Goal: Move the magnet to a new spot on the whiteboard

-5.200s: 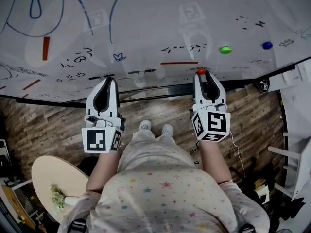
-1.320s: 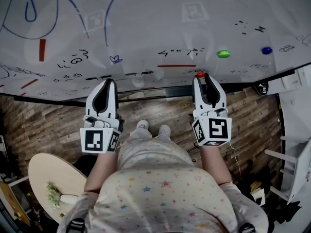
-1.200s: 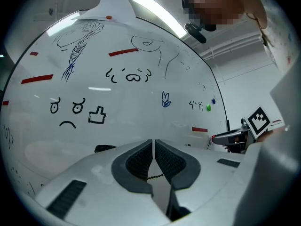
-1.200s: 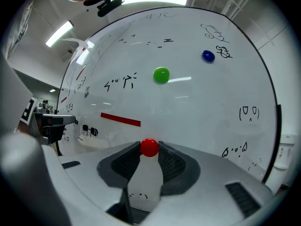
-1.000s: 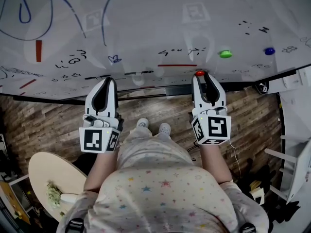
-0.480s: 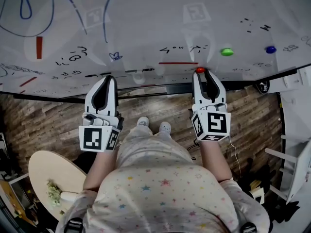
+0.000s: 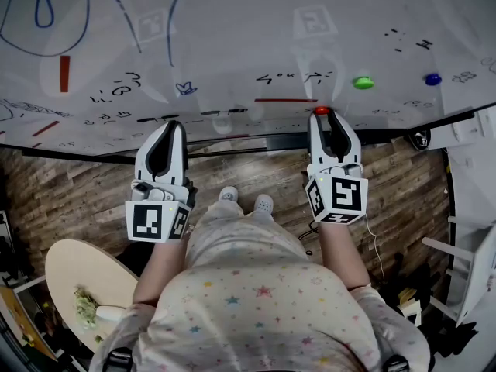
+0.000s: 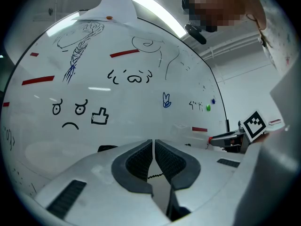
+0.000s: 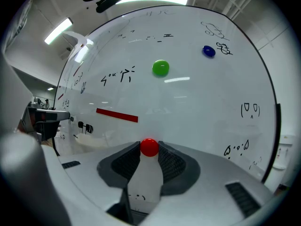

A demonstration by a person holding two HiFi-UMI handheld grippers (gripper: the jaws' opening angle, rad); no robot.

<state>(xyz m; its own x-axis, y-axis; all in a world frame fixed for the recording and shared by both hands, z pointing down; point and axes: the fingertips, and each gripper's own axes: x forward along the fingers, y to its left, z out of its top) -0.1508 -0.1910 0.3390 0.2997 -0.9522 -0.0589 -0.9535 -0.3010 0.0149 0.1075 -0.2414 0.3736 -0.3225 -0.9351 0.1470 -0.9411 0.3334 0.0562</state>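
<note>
Right gripper view: I see my right gripper [image 9: 149, 150] clamped on the red magnet [image 9: 149, 146].
Magnet's place: low on the whiteboard [image 9: 197, 112], below 1 red bar [image 9: 117, 115].
Left gripper [image 8: 154, 149]: jaws together, empty.

Green magnet [image 7: 363, 82]: round, glossy.
Blue magnet [image 7: 432, 78]: right of the green magnet, apart.
Red strip [image 7: 285, 100]: left, slightly lower.
Round table [image 7: 74, 273]: far lower left, bearing greens [image 7: 84, 310].
</note>
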